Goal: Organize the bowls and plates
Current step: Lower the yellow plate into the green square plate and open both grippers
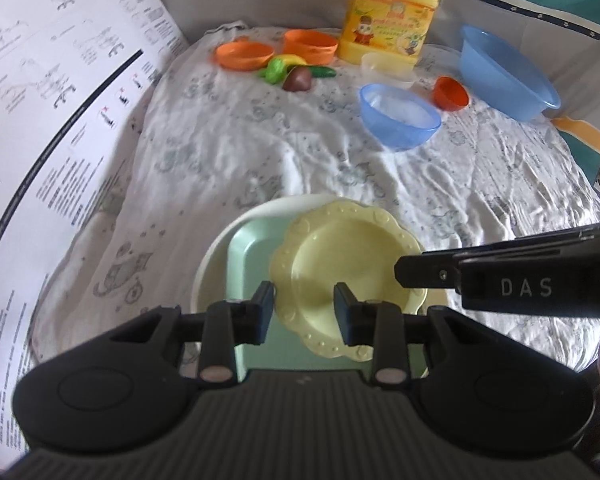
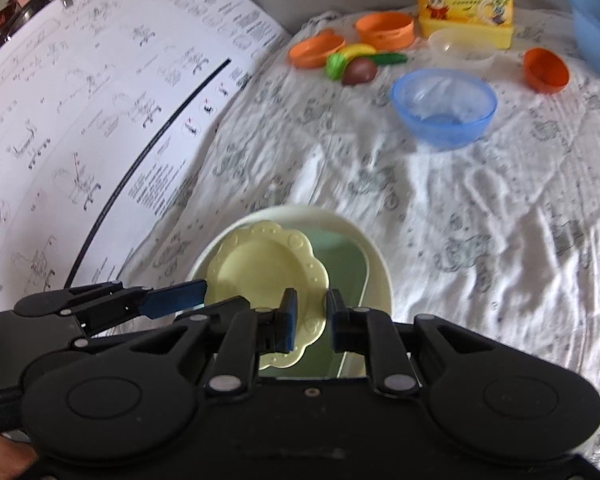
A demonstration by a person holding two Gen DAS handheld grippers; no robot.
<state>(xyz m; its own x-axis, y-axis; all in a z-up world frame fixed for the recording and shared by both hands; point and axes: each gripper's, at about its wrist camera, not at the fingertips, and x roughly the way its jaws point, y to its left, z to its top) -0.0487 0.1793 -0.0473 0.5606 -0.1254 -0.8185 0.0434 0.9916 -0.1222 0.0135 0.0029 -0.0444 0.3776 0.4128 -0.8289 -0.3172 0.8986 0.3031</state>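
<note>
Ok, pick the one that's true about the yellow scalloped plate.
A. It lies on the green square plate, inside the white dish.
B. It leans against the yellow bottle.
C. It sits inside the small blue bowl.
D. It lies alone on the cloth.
A: the yellow scalloped plate overlaps the green square plate, both within the white dish.

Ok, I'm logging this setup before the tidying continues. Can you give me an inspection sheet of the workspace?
Surface: wrinkled white patterned cloth.
Job's things: yellow plate on green tray on white plate; farther back small blue bowl, large blue bowl, orange dishes, clear tub.
Clutter: toy food, yellow bottle.
Grippers: left gripper and right gripper at the yellow plate's opposite rims, jaws narrow; grip unclear.
Cables: nothing seen.
Surroundings: large printed sheet beside the cloth.
</note>
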